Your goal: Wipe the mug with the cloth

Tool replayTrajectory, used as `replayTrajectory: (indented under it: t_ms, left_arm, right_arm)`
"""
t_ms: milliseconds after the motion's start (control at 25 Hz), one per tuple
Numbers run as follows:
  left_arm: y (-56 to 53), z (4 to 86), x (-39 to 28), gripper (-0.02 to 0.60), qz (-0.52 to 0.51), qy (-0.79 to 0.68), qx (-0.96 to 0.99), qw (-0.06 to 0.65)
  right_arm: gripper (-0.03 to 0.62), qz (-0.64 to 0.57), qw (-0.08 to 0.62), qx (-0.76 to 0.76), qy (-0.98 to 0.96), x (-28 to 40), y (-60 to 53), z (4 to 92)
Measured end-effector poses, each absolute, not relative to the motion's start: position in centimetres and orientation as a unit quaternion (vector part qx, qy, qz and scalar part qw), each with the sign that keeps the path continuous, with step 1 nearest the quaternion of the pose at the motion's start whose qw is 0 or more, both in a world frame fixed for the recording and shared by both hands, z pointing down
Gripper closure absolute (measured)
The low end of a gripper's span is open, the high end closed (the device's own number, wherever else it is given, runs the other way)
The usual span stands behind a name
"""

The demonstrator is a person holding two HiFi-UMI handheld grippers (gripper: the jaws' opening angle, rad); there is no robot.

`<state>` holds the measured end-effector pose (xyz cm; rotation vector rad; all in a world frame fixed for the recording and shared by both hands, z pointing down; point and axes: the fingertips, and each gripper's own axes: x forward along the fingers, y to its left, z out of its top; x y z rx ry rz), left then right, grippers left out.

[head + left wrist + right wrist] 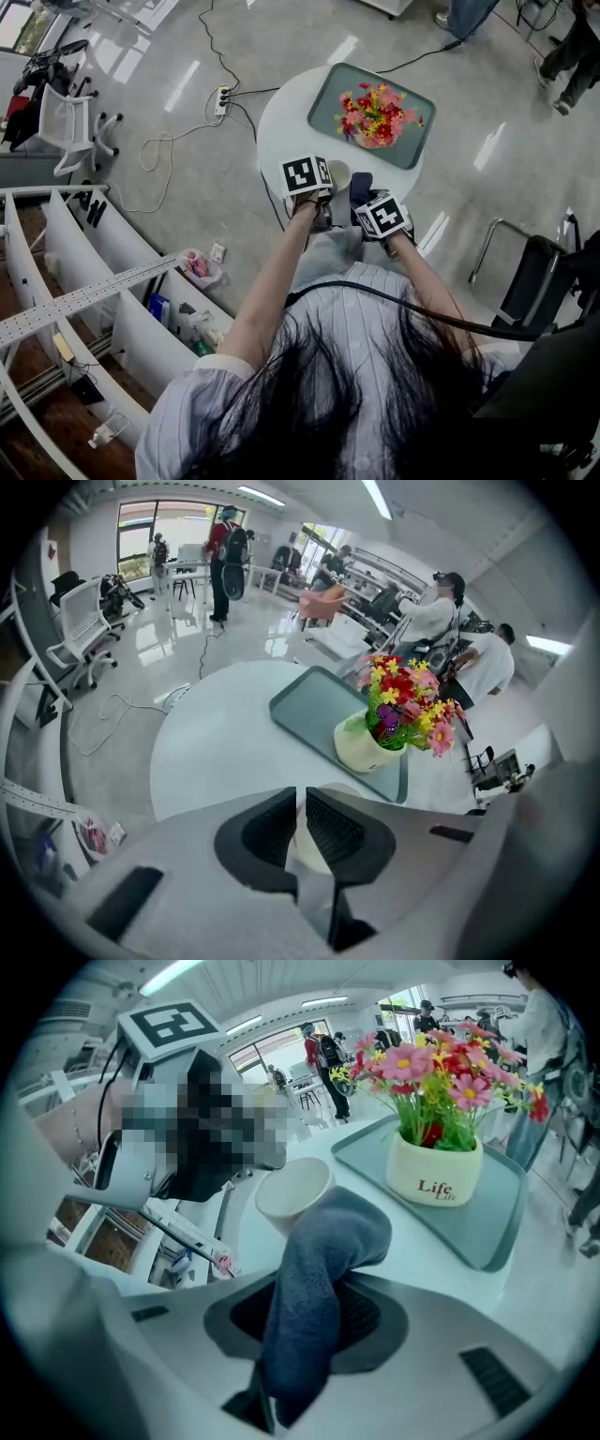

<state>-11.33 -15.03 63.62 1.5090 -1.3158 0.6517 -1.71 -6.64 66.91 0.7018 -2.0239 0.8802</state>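
- Head view: the mug [338,175] sits at the near edge of the round surface [281,122], between the left gripper [322,193] and the right gripper [371,201]. Both forearms reach forward, close together.
- Left gripper view: the left gripper's [300,822] jaws stand narrow, apparently pinching the mug's [306,842] white wall.
- Right gripper view: the right gripper's [305,1327] jaws clamp the cloth [319,1251]. Its folded end touches the mug [293,1190], which is just ahead and left.

White empty mug [295,1192], blue-grey cloth [323,1269] bunched against its side
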Motion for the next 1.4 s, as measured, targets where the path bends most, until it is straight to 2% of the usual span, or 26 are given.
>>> replayTrajectory:
  t_ms: [160,320,480,720,880,1240,1400]
  left_arm:
    - [-15.1,63.6,-11.2,0.543,0.294,-0.525,0.645,0.471]
    - [-15.8,62.2,-10.3,0.541,0.32,-0.491,0.695,0.417]
    - [-16.8,61.1,-9.1,0.541,0.369,-0.422,0.765,0.318]
    - [-15.7,62.6,-7.4,0.541,0.494,-0.228,0.825,0.154]
    - [-15.4,64.1,-7.6,0.541,0.551,-0.155,0.816,0.084]
    - [-15.0,65.5,-6.6,0.541,0.588,-0.082,0.801,0.08]
    - [-15.2,65.9,-6.7,0.543,0.59,-0.129,0.783,0.148]
  right_arm:
    - [0.47,0.351,0.402,0.28,-0.798,-1.6,-6.6,67.0]
    - [0.47,0.352,0.398,0.277,-0.801,-1.8,-6.6,66.9]
    - [0.47,0.356,0.398,0.281,-0.797,-1.5,-6.5,67.2]
    - [0.47,0.356,0.394,0.278,-0.8,-1.9,-6.4,66.8]
    - [0.47,0.358,0.396,0.28,-0.798,-2.1,-6.2,66.6]
    - [0.47,0.363,0.4,0.288,-0.79,-1.7,-6.1,66.8]
    - [0.47,0.361,0.396,0.287,-0.794,-1.9,-6.2,66.5]
